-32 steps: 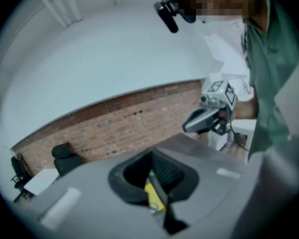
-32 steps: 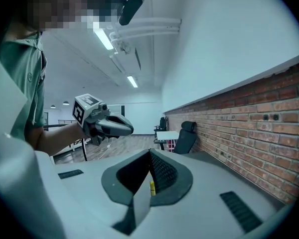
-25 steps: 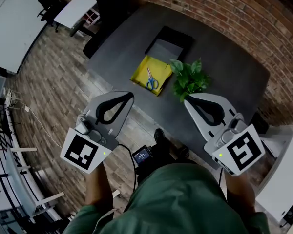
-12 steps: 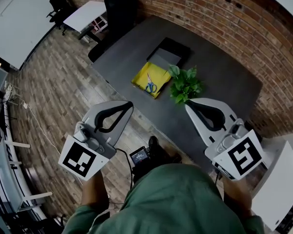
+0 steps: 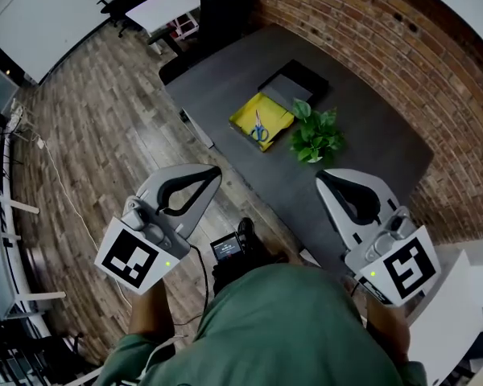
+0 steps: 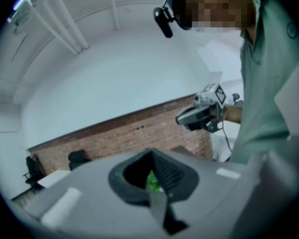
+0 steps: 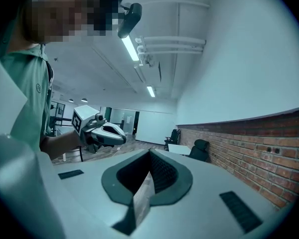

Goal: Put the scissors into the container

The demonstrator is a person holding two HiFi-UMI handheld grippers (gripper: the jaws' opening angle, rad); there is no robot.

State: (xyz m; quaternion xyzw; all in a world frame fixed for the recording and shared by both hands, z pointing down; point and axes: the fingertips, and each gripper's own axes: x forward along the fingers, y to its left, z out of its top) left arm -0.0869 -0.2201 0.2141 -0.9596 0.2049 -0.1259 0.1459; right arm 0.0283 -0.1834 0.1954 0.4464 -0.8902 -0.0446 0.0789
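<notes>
A steep view from above is given, over the shoulders of a person in a green shirt (image 5: 290,328). At the far left a wooden plank floor (image 5: 88,119) is seen, with a white desk (image 5: 171,8) at the top edge.

At lower left the left hand-held gripper (image 5: 212,172) is held over the floor, short of the worktop. Its square-marker cube (image 5: 137,256) sits nearest the person. In the left gripper view its jaws (image 6: 150,153) are clenched together, with nothing gripped between them.

To the right of it a dark grey worktop (image 5: 370,127) stands against a red brick wall (image 5: 370,30). Near the worktop's left part a flat yellow piece (image 5: 275,112) lies; whether it is a tray or a sheet cannot be told. The scissors (image 5: 259,127), with blue handles, lie on that yellow piece, well away from both grippers. Just behind the yellow piece, and touching it, a black open container (image 5: 294,87) with a grey floor is seen. Just to the right of the yellow piece a small green plant (image 5: 315,135) stands.

At lower right the right hand-held gripper (image 5: 323,178) is held over the near edge of the worktop, its marker cube (image 5: 402,268) close to the person. In the right gripper view its jaws (image 7: 149,153) are likewise clenched, with nothing between them. Both grippers point towards the worktop, well apart from each other, with a small screened device (image 5: 228,249) seen at the person's waist between them.
</notes>
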